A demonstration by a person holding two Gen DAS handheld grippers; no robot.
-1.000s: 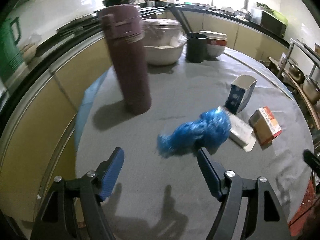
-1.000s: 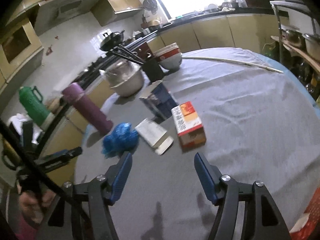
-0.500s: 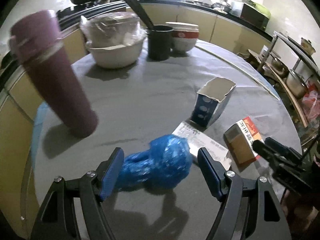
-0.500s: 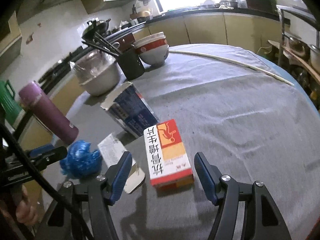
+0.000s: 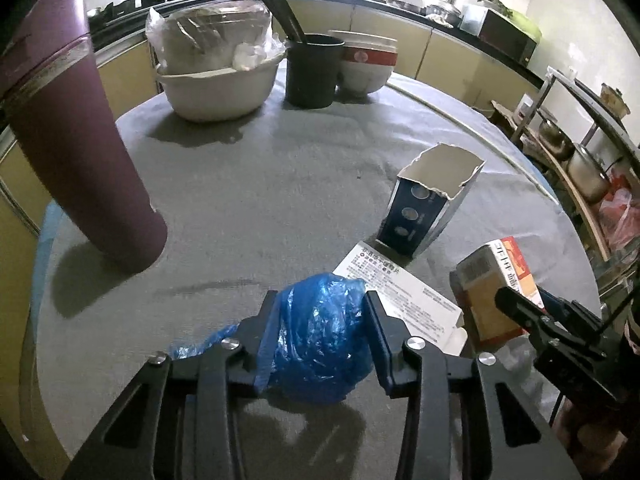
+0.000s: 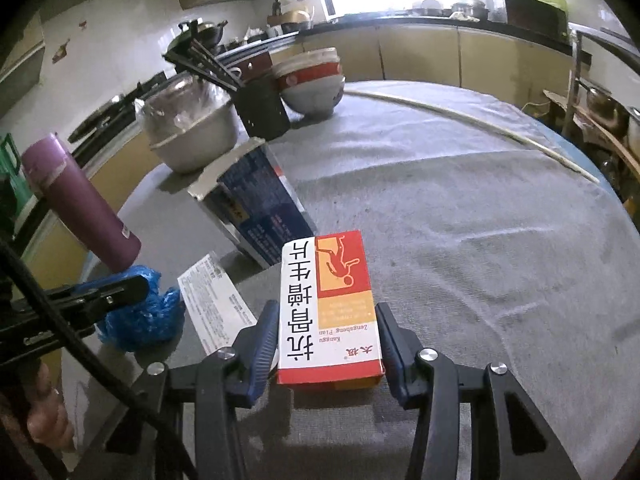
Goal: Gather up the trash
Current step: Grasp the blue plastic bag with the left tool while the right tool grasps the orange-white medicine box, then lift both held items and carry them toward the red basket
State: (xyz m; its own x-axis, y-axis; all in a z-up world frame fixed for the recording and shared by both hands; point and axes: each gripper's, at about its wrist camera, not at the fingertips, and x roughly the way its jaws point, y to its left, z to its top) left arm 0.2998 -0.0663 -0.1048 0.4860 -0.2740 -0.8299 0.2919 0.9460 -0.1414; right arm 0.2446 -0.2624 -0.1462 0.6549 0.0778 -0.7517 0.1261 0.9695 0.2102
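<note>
A crumpled blue plastic bag (image 5: 320, 340) lies on the grey tablecloth (image 5: 260, 184) between the pads of my left gripper (image 5: 320, 298), whose jaws are closing and press its sides. A red and white medicine box (image 6: 324, 280) lies flat between the pads of my right gripper (image 6: 326, 308); these jaws are closing too and touch both long sides. In the left wrist view the same box (image 5: 492, 280) shows at the right. A flattened white carton (image 5: 400, 292) and an open dark blue carton (image 5: 428, 208) lie between the two.
A tall purple flask (image 5: 76, 152) stands at the left. At the table's far side are a covered bowl (image 5: 216, 80), a black cup with chopsticks (image 5: 312, 72) and stacked red and white bowls (image 5: 368, 64). A rack with pots (image 5: 588, 168) is at the right.
Both grippers came forward and down. The left one's jaws have closed around the blue bag, and the right one's around the medicine box.
</note>
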